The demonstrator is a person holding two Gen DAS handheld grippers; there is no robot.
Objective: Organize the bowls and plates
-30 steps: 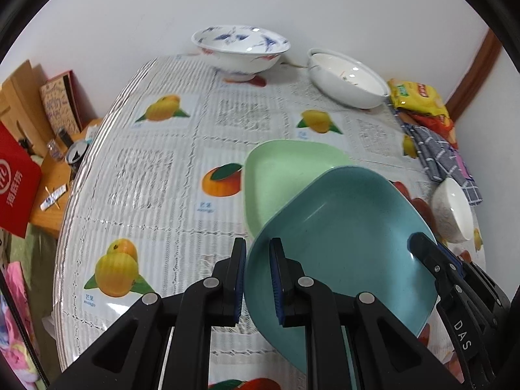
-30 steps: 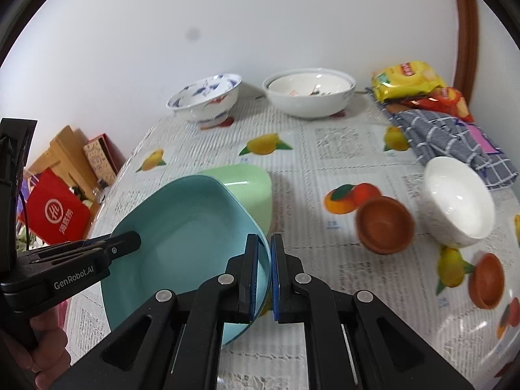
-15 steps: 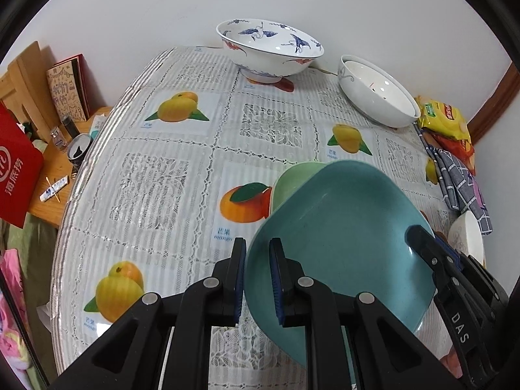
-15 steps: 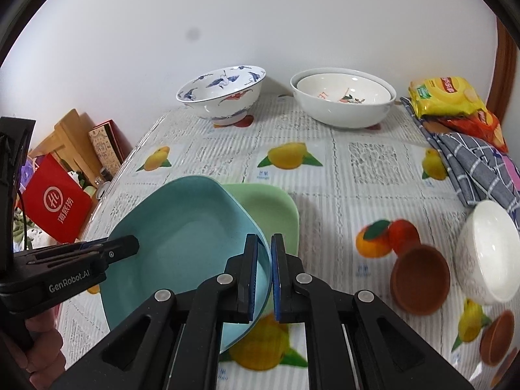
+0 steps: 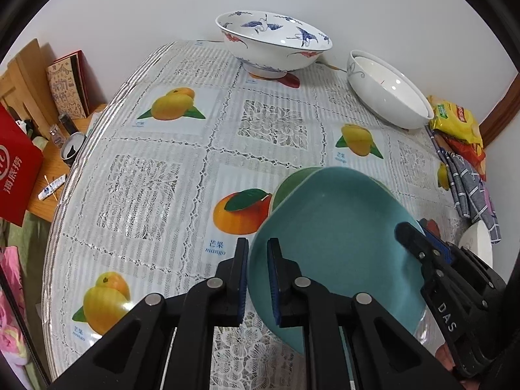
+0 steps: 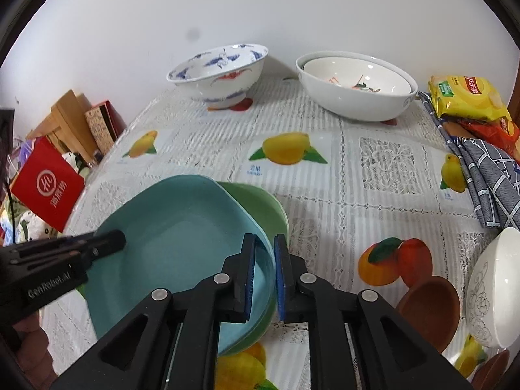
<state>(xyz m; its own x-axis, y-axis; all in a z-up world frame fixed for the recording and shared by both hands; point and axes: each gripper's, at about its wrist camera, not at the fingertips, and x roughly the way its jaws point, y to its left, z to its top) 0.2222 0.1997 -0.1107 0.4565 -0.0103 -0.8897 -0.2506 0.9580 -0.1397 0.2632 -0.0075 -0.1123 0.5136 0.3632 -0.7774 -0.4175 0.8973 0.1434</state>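
Right wrist view showed the right gripper (image 6: 263, 268) loosening, left gripper (image 5: 256, 274) clamping the squarish teal plastic plate (image 6: 175, 243), nesting onto the green plate (image 6: 260, 204) mid-desk; release seemed next.

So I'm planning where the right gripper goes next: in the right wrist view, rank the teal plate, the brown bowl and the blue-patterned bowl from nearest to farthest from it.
1. Teal plate: its rim sits between the right gripper fingers.
2. Brown bowl: low on the right, beside a white bowl.
3. Blue-patterned bowl: far back by the wall, left of centre.
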